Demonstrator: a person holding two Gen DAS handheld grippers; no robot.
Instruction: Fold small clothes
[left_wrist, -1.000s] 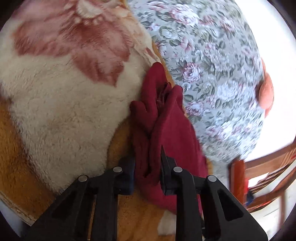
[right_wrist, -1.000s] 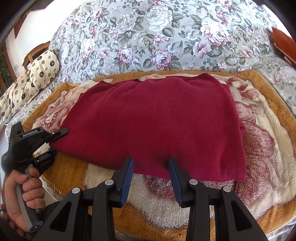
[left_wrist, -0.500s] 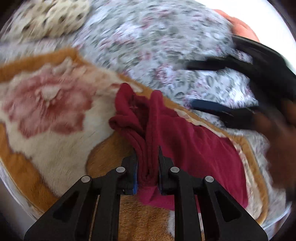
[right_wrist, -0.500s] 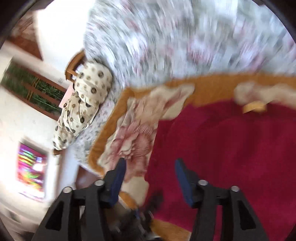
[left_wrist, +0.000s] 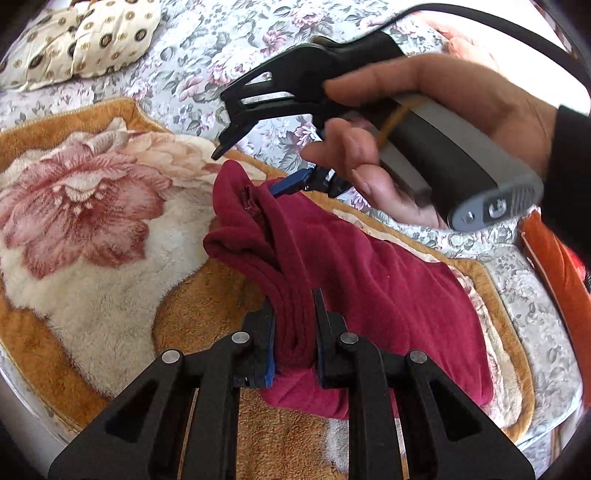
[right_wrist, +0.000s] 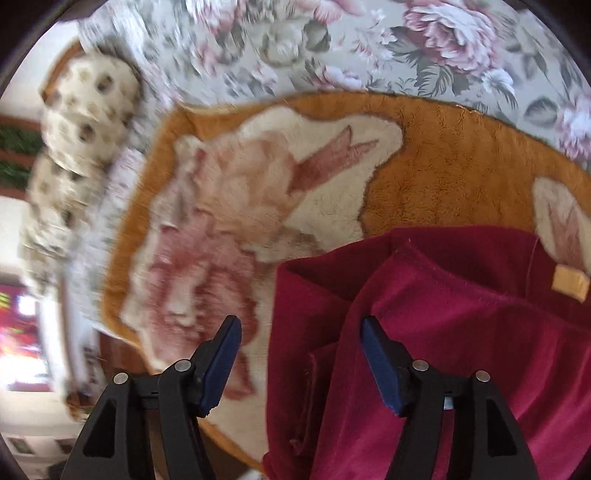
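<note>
Risk: left tool (left_wrist: 291, 332) clamped on bunched cloth (left_wrist: 388, 280); right tool (right_wrist: 299, 365), jaws just opened wide, empty, may snag wrong layer.

Both wrist views look steeply down, close, sharing the red garment (left_wrist: 388, 280).

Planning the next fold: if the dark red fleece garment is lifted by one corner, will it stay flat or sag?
Probably sag: the dark red fleece garment bunches into soft pleats where the left tool pinches it. It likely won't slide much, since its fuzzy nap lies on the plush orange flowered blanket. It looks light.
</note>
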